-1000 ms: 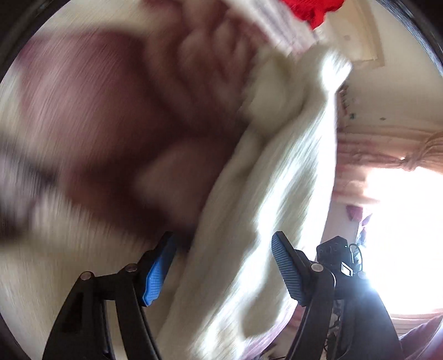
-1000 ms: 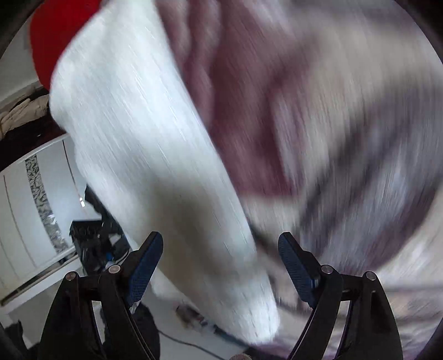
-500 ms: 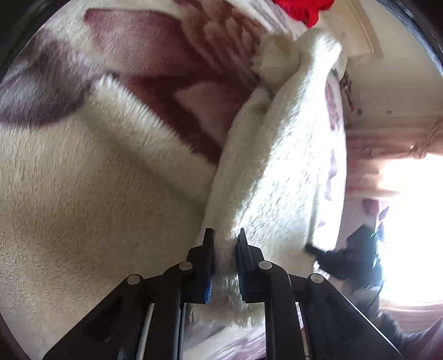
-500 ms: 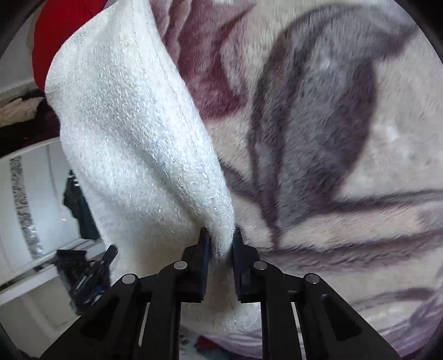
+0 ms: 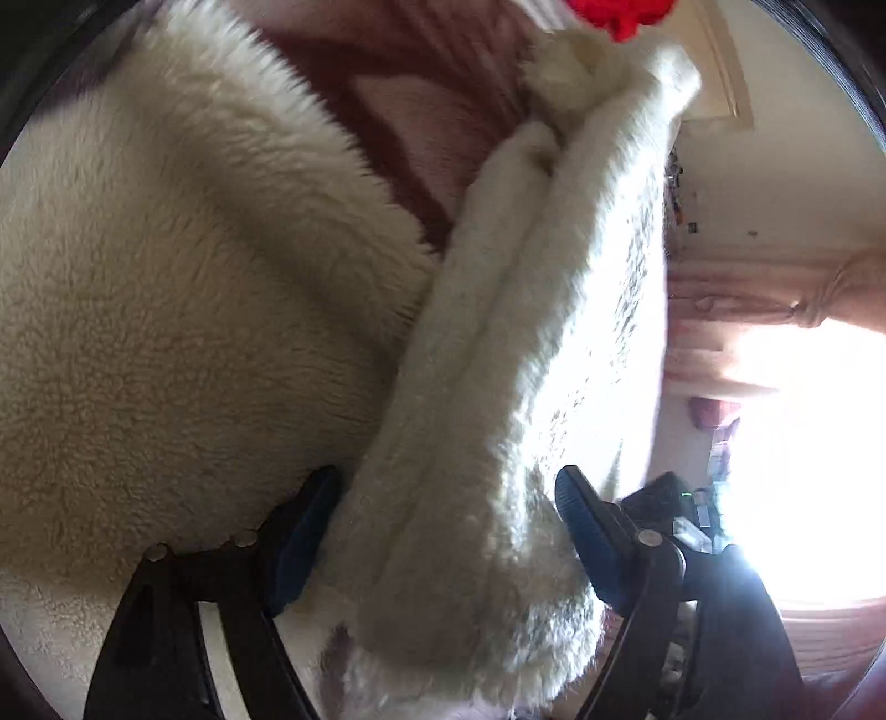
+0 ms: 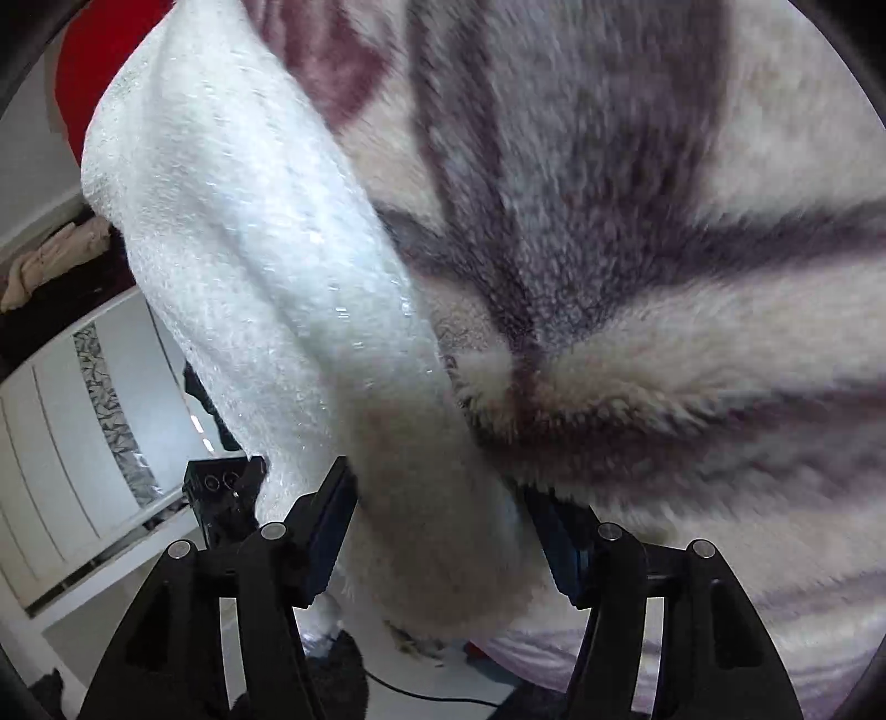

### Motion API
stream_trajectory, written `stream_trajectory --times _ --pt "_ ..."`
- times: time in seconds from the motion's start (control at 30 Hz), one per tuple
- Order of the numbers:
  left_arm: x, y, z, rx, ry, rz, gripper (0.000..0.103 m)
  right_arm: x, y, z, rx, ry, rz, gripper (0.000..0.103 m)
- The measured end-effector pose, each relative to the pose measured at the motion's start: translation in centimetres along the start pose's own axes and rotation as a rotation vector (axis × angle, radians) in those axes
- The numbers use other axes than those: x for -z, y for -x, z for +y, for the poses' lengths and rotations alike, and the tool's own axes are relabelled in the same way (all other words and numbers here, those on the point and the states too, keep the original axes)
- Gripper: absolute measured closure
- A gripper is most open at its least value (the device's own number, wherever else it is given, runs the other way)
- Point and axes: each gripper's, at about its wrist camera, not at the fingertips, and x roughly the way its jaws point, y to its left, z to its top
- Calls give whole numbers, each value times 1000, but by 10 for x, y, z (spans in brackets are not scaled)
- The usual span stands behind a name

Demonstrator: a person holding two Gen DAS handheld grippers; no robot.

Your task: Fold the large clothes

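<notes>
A thick fleece blanket, cream on its underside (image 5: 166, 343) and printed with purple-grey leaves on its face (image 6: 637, 232), fills both views. In the left wrist view a folded cream edge (image 5: 498, 443) runs between the fingers of my left gripper (image 5: 443, 531), which is open with its jaws wide apart around the fold. In the right wrist view the white fold (image 6: 266, 266) hangs down between the fingers of my right gripper (image 6: 437, 531), which is also open, jaws apart with the fabric bunched between them.
A red cloth (image 5: 620, 16) lies at the far end of the blanket and shows in the right wrist view too (image 6: 94, 72). A bright window with pink curtains (image 5: 775, 354) is at the right. White wardrobe doors (image 6: 61, 443) and a dark floor with a cable (image 6: 421, 698) lie to the left.
Both grippers were shut on the blanket's folded edge half a second ago. Now both have opened wide and the fold lies loose between the fingers.
</notes>
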Motion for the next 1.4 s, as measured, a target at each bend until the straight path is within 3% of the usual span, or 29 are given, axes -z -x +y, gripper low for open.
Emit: stream_trajectory --times 0.03,0.07,0.1,0.13,0.3,0.47,0.67,0.73,0.8,0.83,0.9,0.97,1.07,1.2,1.23,1.27,1.33,1.37,1.4 --pt "2 2 -3 -1 -4 -12 76 2 -9 0 -21 9 -15 41" --pt "4 7 -4 14 -1 -29 78 4 -8 1 -28 21 -50 63" --pt "8 14 -6 12 -8 -59 81 6 -11 4 -43 36 -66 73" --pt "13 20 -7 10 -18 -75 82 10 -13 9 -40 42 -69 76" --pt "50 55 -29 25 -22 -164 84 43 0 38 -30 78 -115 83" --pt "101 83 -37 28 30 -196 84 92 35 37 -36 102 -75 84" --pt "193 78 -32 -15 118 -126 83 160 81 -17 -12 87 10 84" --pt "219 63 -21 -46 150 -69 77 176 86 -39 45 87 24 84" --pt "224 56 -15 -62 200 -21 70 182 92 -69 128 68 52 79" --pt "223 61 -12 -76 213 -13 64 178 90 -79 150 33 57 74" --pt "219 74 -18 -123 210 -18 62 172 88 -88 199 1 67 61" --pt "211 95 -35 -172 191 -41 57 171 96 -79 278 41 45 47" --pt "194 120 -74 -232 109 -111 53 171 121 -59 330 112 -1 45" --pt "119 105 -158 -205 -79 -238 55 149 149 -17 402 249 -103 46" --pt "93 89 -184 -200 -142 -256 64 127 149 -1 402 277 -132 49" --pt "71 75 -201 -189 -180 -260 83 118 148 16 407 303 -152 60" --pt "24 37 -222 -190 -207 -239 87 95 143 49 424 331 -189 65" --pt "-13 17 -222 -232 -210 -240 93 81 142 64 428 340 -209 65" --pt "-23 6 -225 -278 -202 -228 94 67 142 78 437 348 -227 65"
